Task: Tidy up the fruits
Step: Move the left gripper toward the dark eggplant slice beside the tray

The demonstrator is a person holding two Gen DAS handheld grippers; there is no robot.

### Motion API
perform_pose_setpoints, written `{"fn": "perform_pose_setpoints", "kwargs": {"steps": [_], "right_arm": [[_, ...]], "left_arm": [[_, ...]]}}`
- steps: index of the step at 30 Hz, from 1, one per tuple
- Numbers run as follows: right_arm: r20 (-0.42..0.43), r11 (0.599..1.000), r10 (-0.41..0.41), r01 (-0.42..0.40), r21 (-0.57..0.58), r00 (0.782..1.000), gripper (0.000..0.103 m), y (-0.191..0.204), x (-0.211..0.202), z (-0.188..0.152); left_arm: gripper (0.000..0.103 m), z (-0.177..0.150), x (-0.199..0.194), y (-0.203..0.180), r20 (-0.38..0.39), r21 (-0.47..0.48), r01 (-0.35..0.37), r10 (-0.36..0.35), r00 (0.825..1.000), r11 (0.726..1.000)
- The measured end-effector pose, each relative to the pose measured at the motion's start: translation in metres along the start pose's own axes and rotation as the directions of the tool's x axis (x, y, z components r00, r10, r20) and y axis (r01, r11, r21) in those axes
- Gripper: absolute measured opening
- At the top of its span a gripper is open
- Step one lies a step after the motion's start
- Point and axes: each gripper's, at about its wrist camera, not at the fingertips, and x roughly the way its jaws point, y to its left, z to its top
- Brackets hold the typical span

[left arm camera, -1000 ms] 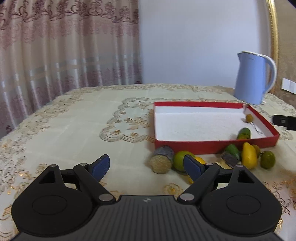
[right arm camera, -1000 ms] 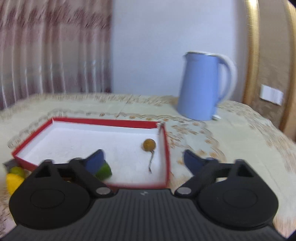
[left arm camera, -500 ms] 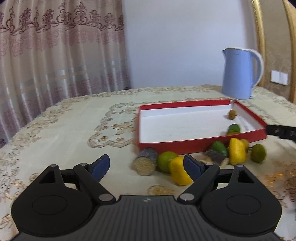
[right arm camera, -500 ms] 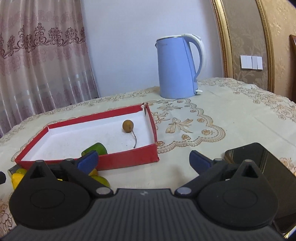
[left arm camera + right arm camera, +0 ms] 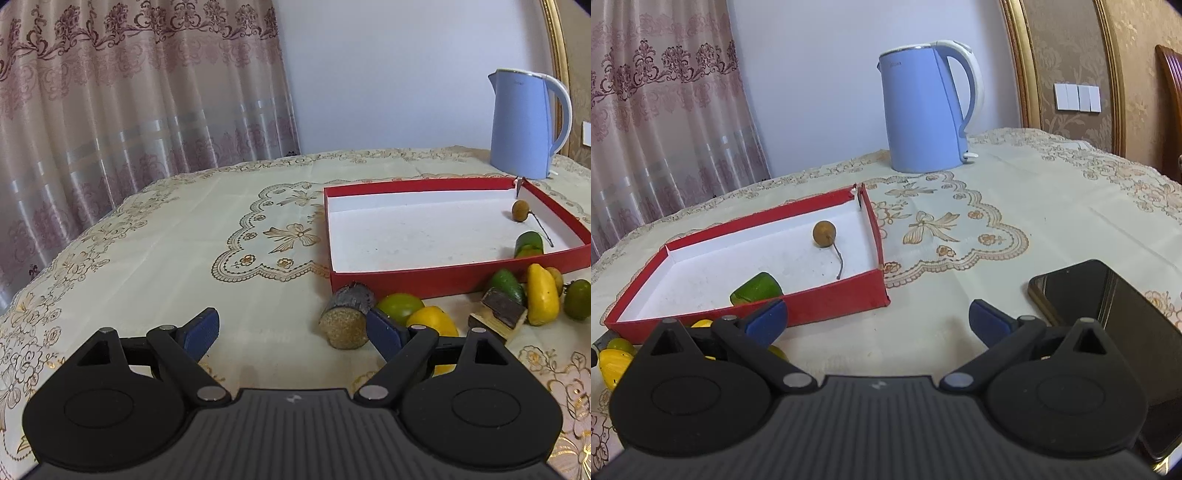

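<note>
A red tray [image 5: 436,282] with a white inside lies on the table; it also shows in the right wrist view [image 5: 831,304]. In it are a small brown fruit with a stem [image 5: 519,211] [image 5: 824,233] and a green piece [image 5: 529,243] [image 5: 758,288]. In front of the tray lie a dark sugarcane stub [image 5: 347,319], a green round fruit [image 5: 400,305], a yellow fruit [image 5: 434,321], a green avocado-like fruit [image 5: 508,282], a yellow mango-like fruit [image 5: 541,295] and another green fruit [image 5: 578,299]. My left gripper [image 5: 291,334] is open and empty, left of the stub. My right gripper [image 5: 877,319] is open and empty before the tray's right corner.
A blue electric kettle [image 5: 524,123] [image 5: 923,110] stands behind the tray. A black phone [image 5: 1115,325] lies on the cloth at the right. A dark-topped block [image 5: 498,312] lies among the fruits. Curtains hang behind the table's far left edge.
Both views have shifted: the left gripper has swung so the fruits sit further right in its view. The right gripper has drawn back and turned right, bringing the phone into view. Both stay open.
</note>
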Motion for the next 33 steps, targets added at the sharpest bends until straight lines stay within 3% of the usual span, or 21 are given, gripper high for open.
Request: {"fn": "perform_pose_setpoints", "kwargs": {"steps": [4,7,11,14,17,21,33], "right_arm": [[-0.010,1.000,-0.001,0.001,0.010,1.000,0.103,-0.002,0.002,0.000],[-0.008,1.000,-0.001,0.001,0.003,1.000,0.103,0.000,0.001,-0.001],[-0.021,1.000,0.003,-0.003,-0.004,1.000,0.103,0.001,0.003,0.000],[-0.031,1.000,0.007,-0.007,0.004,0.999,0.103,0.000,0.005,0.000],[-0.036,1.000,0.011,-0.011,0.015,0.999,0.103,-0.002,0.005,0.000],[-0.042,1.000,0.014,-0.013,0.017,0.999,0.103,-0.002,0.006,0.000],[-0.055,0.999,0.024,-0.023,0.028,0.998,0.103,-0.003,0.008,0.000]], "left_arm": [[0.094,0.001,0.005,0.003,-0.020,-0.018,-0.042,0.041,0.999,0.999],[0.093,0.001,0.003,0.017,-0.026,-0.056,-0.090,0.089,0.996,0.994],[0.093,0.005,-0.001,0.031,-0.019,-0.103,0.001,-0.003,1.000,0.995],[0.093,0.009,0.003,0.024,-0.018,-0.076,0.051,-0.052,0.998,0.996],[0.093,0.011,0.010,0.010,-0.026,-0.038,0.051,-0.052,0.998,0.998],[0.093,0.014,0.022,0.001,-0.044,-0.014,0.000,-0.001,0.999,1.000],[0.094,0.016,0.047,0.017,-0.188,-0.108,0.052,-0.071,0.980,0.993]]}}
